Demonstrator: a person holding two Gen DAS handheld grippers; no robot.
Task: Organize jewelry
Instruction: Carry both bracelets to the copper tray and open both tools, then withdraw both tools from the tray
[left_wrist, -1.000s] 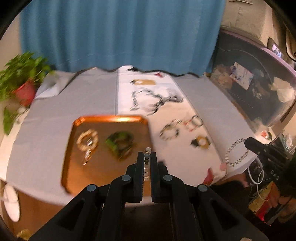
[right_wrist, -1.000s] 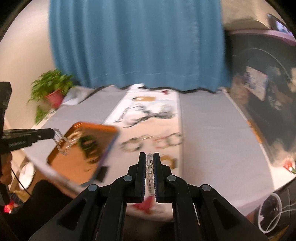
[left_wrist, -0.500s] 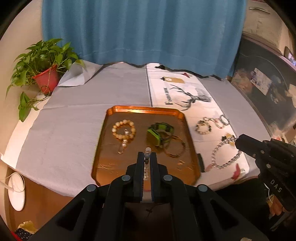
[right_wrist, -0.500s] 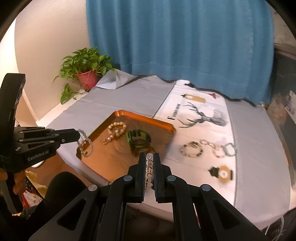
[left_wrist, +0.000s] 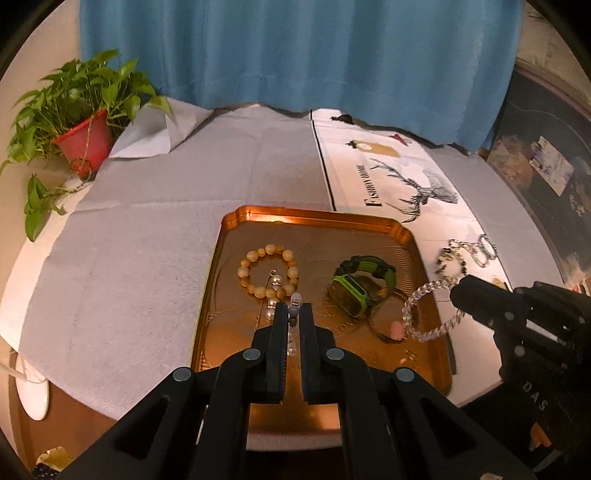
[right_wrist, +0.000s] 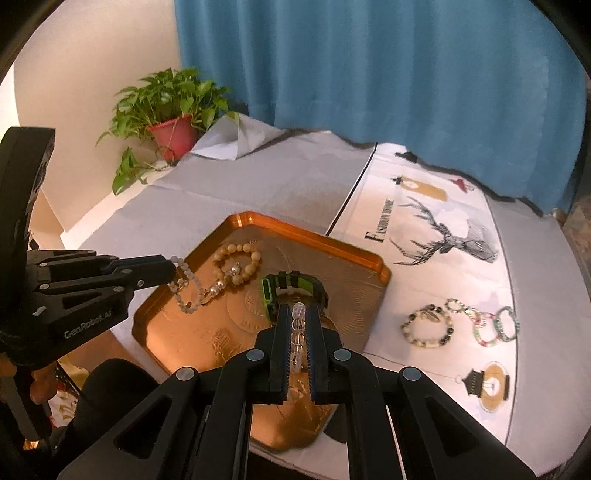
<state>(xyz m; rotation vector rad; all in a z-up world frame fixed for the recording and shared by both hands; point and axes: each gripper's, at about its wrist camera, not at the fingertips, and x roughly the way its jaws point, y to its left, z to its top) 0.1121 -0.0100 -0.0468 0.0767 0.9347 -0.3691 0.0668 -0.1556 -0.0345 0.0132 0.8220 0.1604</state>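
While both grippers are held over the copper tray (left_wrist: 402, 229), a beaded bracelet is pinched in each.

The left gripper (left_wrist: 294, 314) is closed on a pale bead bracelet (right_wrist: 188, 291), which is clamped between the fingers and is seen in the right wrist view hanging from the tips above the tray's near left part. The right gripper (right_wrist: 299, 314) is closed on a clear bead bracelet (left_wrist: 428, 314), whose beads are lined up between the fingers and whose loop is seen in the left wrist view dangling beyond the tips over the tray's right edge. Ahead of the left fingers a tan bead bracelet (left_wrist: 267, 271) is laid in the tray; just past the right fingers a green watch (right_wrist: 291, 291) is laid there. Further bracelets (right_wrist: 461, 326) are spread on the white cloth (right_wrist: 424, 236), to the right of the right fingers.
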